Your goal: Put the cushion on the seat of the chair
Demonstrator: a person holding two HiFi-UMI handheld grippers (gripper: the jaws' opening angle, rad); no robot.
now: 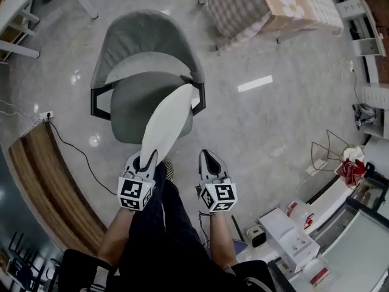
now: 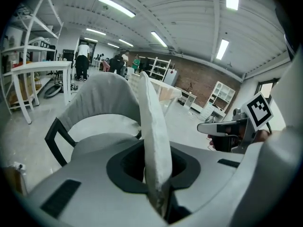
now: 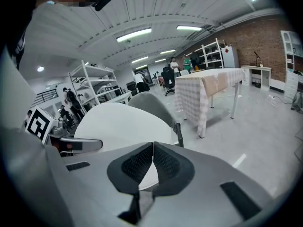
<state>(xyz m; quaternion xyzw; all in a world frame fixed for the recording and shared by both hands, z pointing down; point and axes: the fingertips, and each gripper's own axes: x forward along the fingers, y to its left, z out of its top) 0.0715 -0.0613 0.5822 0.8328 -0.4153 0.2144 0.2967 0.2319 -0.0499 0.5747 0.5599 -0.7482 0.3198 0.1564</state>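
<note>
A grey armchair [image 1: 143,78] stands on the floor ahead of me, its seat [image 1: 130,105] bare on the left. The white cushion [image 1: 167,120] stands on edge, slanting over the seat's right side. My left gripper [image 1: 148,157] is shut on its near edge; in the left gripper view the cushion [image 2: 154,136] rises from between the jaws of that gripper [image 2: 156,178], with the chair [image 2: 97,103] behind. My right gripper [image 1: 206,157] hangs to the right of the cushion, shut and holding nothing. In the right gripper view its jaws [image 3: 152,162] meet, and the cushion [image 3: 118,126] and the chair back [image 3: 151,105] lie beyond.
A table with a checked cloth [image 1: 237,8] and a cardboard box [image 1: 285,2] stands beyond the chair at the right. A curved wooden bench [image 1: 48,175] and a floor cable [image 1: 76,148] lie to the left. White boxes [image 1: 292,239] sit at the lower right.
</note>
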